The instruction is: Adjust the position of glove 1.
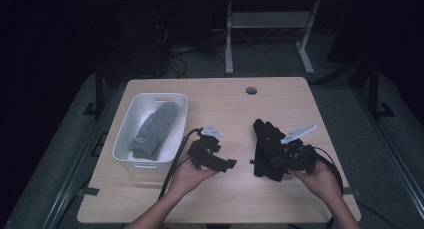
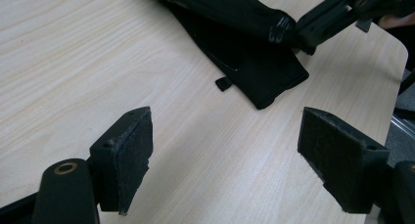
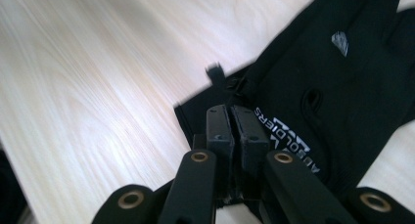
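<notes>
- A white bin (image 1: 129,134) sits on the left part of the light wooden table (image 1: 230,199), close to its left edge, with its long side running away from the person.
- A grey knit glove (image 1: 154,129) lies inside the bin, stretched along its length, cuff toward the near end.
- The left gripper (image 1: 231,163) is held in the person's left hand (image 1: 192,176), just right of the bin's near corner and raised a little above the table, its cable trailing down toward the near edge.
- In the left gripper view its jaws stand released and far apart, the two pads (image 2: 129,153) with only bare wood between them and nothing in their hold.
- A black glove (image 1: 266,146) lies right of centre on the table, fingers pointing away from the person and cuff toward the near side; a small tab juts from the cuff edge toward the left gripper.
- The right gripper (image 3: 231,119) is held in the right hand (image 1: 320,176) over the cuff end of the black glove, its grey plate slanting up to the right.
- In the right gripper view its jaws are clenched together on the edge of the black glove's (image 3: 323,77) cuff, beside white printed lettering.
- A round hole (image 1: 251,90) pierces the table near its far edge.
</notes>
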The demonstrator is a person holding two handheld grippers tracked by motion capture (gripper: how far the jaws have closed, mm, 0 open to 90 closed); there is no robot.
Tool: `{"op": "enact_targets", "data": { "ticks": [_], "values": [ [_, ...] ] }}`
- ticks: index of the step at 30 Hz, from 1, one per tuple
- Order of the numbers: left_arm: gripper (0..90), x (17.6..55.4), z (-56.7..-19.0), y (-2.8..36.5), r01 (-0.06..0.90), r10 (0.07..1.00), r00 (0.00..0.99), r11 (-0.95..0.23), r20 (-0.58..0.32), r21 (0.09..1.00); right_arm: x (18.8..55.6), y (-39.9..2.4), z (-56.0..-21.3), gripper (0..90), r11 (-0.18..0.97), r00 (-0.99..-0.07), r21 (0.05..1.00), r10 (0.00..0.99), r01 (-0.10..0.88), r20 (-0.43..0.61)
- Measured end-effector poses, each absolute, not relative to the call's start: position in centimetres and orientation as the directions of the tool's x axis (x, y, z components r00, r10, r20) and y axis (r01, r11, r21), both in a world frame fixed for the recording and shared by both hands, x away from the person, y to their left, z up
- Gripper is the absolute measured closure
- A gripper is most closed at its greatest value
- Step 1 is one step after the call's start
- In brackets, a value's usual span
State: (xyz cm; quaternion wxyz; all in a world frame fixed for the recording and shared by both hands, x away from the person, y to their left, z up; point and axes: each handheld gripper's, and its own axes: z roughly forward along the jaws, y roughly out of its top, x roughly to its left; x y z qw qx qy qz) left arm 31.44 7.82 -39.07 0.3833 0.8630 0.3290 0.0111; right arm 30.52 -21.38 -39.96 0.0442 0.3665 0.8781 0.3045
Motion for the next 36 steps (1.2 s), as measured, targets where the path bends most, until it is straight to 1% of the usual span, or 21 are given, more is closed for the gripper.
{"op": "enact_targets", "data": {
  "ticks": [4, 8, 9, 10, 11, 12, 13, 14, 17, 18, 20, 21, 23, 27, 28, 29, 31, 33, 34, 35, 36],
  "values": [
    [20.6, 31.3, -39.1, 7.8, 0.564, 0.578, 0.780, -0.480, -0.241, 0.672, 31.0, -19.9, -39.5, 86.3, 0.552, -0.739, 0.569, 0.655, 0.610, 0.157],
    [20.6, 31.4, -39.2, 7.9, 0.556, 0.572, 0.787, -0.493, -0.232, 0.670, 31.7, -18.3, -40.7, 85.5, 0.554, -0.748, 0.564, 0.636, 0.612, 0.188],
    [20.6, 31.4, -39.2, 7.9, 0.557, 0.573, 0.786, -0.491, -0.234, 0.669, 32.1, -17.7, -41.6, 82.6, 0.556, -0.749, 0.553, 0.628, 0.620, 0.208],
    [20.6, 31.4, -39.3, 7.8, 0.559, 0.572, 0.785, -0.491, -0.237, 0.668, 32.2, -17.4, -42.1, 74.5, 0.557, -0.746, 0.541, 0.627, 0.631, 0.225],
    [20.6, 31.4, -39.4, 7.7, 0.559, 0.571, 0.786, -0.491, -0.237, 0.669, 32.4, -17.3, -42.4, 62.6, 0.550, -0.738, 0.532, 0.631, 0.644, 0.240],
    [20.6, 31.5, -39.4, 7.7, 0.559, 0.569, 0.787, -0.493, -0.239, 0.667, 32.6, -17.3, -42.6, 55.0, 0.541, -0.729, 0.528, 0.635, 0.655, 0.255],
    [20.6, 31.5, -39.4, 7.7, 0.559, 0.569, 0.787, -0.493, -0.239, 0.667, 32.6, -17.3, -42.6, 55.0, 0.541, -0.729, 0.528, 0.635, 0.655, 0.255],
    [20.6, 31.5, -39.6, 7.6, 0.563, 0.574, 0.783, -0.487, -0.241, 0.668, 32.9, -18.0, -42.3, 52.0, 0.506, -0.721, 0.561, 0.641, 0.655, 0.264],
    [20.6, 31.6, -39.7, 7.4, 0.565, 0.575, 0.782, -0.488, -0.243, 0.665, 33.3, -19.0, -41.7, 50.6, 0.465, -0.693, 0.584, 0.676, 0.665, 0.251],
    [20.6, 31.6, -39.8, 7.3, 0.567, 0.576, 0.780, -0.486, -0.245, 0.665, 34.3, -20.1, -41.4, 49.0, 0.443, -0.664, 0.599, 0.718, 0.667, 0.207],
    [20.6, 31.7, -39.8, 7.3, 0.563, 0.573, 0.783, -0.491, -0.240, 0.664, 35.6, -21.1, -41.4, 48.0, 0.417, -0.622, 0.600, 0.763, 0.683, 0.178],
    [20.6, 31.7, -39.8, 7.3, 0.560, 0.570, 0.787, -0.498, -0.237, 0.662, 35.6, -21.1, -41.4, 48.0, 0.417, -0.622, 0.600, 0.763, 0.683, 0.178],
    [20.6, 31.9, -40.0, 7.1, 0.562, 0.572, 0.785, -0.494, -0.240, 0.663, 37.5, -22.5, -41.6, 47.1, 0.378, -0.564, 0.610, 0.814, 0.696, 0.138],
    [20.6, 31.9, -40.2, 6.9, 0.568, 0.574, 0.781, -0.488, -0.247, 0.663, 39.2, -23.4, -42.1, 46.4, 0.336, -0.522, 0.605, 0.838, 0.722, 0.157],
    [20.6, 32.1, -40.3, 6.9, 0.569, 0.574, 0.780, -0.489, -0.248, 0.661, 40.1, -23.8, -42.6, 44.6, 0.306, -0.505, 0.601, 0.841, 0.738, 0.192],
    [20.6, 32.1, -40.3, 6.9, 0.569, 0.574, 0.780, -0.489, -0.248, 0.661, 40.1, -23.8, -42.6, 44.6, 0.306, -0.505, 0.601, 0.841, 0.738, 0.192],
    [20.6, 32.1, -40.3, 6.8, 0.572, 0.574, 0.780, -0.489, -0.251, 0.659, 41.0, -23.9, -43.2, 43.0, 0.299, -0.483, 0.570, 0.853, 0.765, 0.200],
    [20.6, 32.2, -40.4, 6.7, 0.568, 0.571, 0.783, -0.494, -0.247, 0.658, 41.5, -24.0, -43.7, 43.3, 0.289, -0.470, 0.556, 0.856, 0.779, 0.215],
    [20.6, 32.2, -40.5, 6.6, 0.570, 0.571, 0.782, -0.494, -0.249, 0.657, 41.9, -23.9, -44.3, 46.1, 0.283, -0.462, 0.539, 0.857, 0.793, 0.230],
    [20.6, 32.2, -40.5, 6.6, 0.570, 0.571, 0.782, -0.494, -0.249, 0.657, 41.9, -23.9, -44.3, 46.1, 0.283, -0.462, 0.539, 0.857, 0.793, 0.230],
    [20.6, 32.2, -40.5, 6.6, 0.571, 0.571, 0.782, -0.493, -0.250, 0.657, 42.1, -23.8, -44.8, 55.2, 0.274, -0.451, 0.519, 0.856, 0.810, 0.252]
  ]
}}
